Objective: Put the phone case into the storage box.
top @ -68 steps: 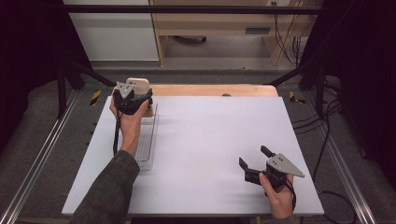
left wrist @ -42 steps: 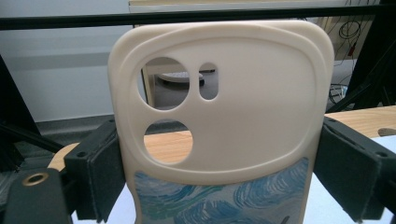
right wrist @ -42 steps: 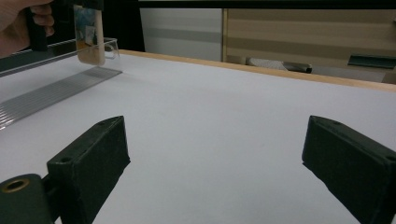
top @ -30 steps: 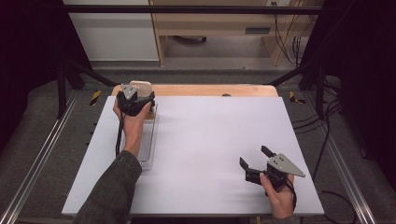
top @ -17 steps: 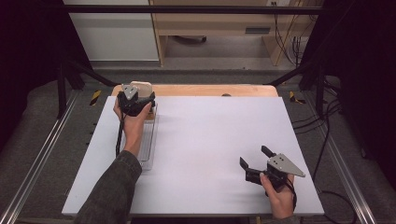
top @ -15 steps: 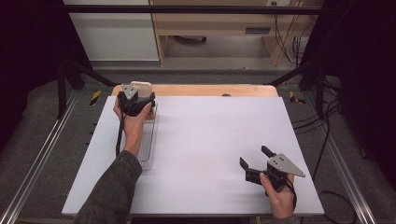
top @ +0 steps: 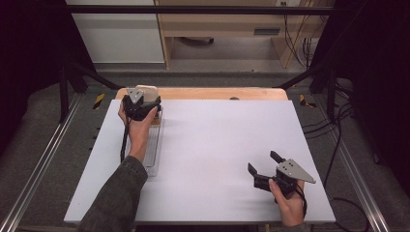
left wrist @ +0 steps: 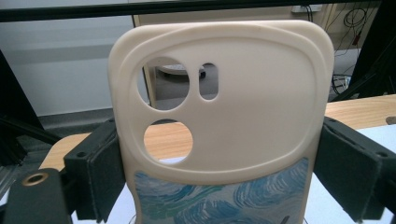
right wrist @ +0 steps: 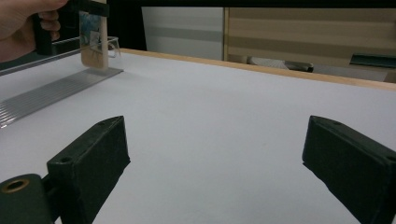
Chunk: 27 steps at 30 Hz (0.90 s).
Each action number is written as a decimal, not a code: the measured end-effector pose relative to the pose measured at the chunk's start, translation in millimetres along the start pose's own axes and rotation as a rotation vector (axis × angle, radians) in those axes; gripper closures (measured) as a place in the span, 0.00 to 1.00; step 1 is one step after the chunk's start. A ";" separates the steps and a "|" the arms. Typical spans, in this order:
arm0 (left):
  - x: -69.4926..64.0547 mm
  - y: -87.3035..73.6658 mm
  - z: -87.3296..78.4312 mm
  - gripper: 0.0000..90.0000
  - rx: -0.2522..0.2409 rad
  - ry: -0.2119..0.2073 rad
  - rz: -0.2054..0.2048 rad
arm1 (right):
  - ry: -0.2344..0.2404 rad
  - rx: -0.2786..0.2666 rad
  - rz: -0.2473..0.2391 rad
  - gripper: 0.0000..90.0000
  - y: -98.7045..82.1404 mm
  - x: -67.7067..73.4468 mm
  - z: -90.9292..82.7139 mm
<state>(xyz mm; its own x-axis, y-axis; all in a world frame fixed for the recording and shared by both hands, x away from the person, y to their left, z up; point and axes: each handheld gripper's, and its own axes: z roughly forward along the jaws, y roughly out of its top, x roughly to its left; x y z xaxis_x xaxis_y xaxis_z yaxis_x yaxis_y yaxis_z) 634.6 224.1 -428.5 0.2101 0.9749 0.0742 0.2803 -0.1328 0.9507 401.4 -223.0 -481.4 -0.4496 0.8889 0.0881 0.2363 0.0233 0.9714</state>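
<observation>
Holding: your left gripper (top: 145, 99) clamps a cream phone case (left wrist: 224, 116) upright at the worktop's (top: 217, 145) far-left corner, over a clear tray (top: 153, 150). Your right gripper (top: 263, 166): fingers wide, empty, near-right.

Open tongs (right wrist: 212, 158), white table (right wrist: 210, 107)

- One cream phone case (left wrist: 224, 116) with blue swirls, in the middle of the left gripper view.
- One clear ribbed tray (top: 153, 150), left of centre in the high view.
- Two grippers: left gripper (top: 140, 104), right gripper (top: 263, 166).
- One white table (top: 212, 145).
</observation>
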 end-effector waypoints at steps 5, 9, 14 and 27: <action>1.1 -0.8 0.8 0.12 0.003 0.004 -0.004 | 0.000 0.000 0.001 0.08 0.0 -0.1 0.0; 0.6 -1.4 1.8 0.12 0.007 0.004 -0.003 | 0.000 0.001 0.001 0.08 0.0 -0.2 0.0; 0.8 -2.6 3.1 0.12 0.013 0.006 -0.003 | 0.000 0.002 0.002 0.08 -0.1 -0.3 0.0; 2.3 -1.9 5.2 0.12 0.029 0.017 -0.017 | 0.000 0.003 0.003 0.08 -0.2 -0.3 0.2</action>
<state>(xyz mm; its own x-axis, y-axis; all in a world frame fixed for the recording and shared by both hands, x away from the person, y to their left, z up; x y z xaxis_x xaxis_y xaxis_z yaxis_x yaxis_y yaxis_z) 639.4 225.7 -431.7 0.1895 0.9798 0.0634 0.3106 -0.1211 0.9428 401.6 -223.2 -481.7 -0.4491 0.8888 0.0909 0.2405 0.0223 0.9704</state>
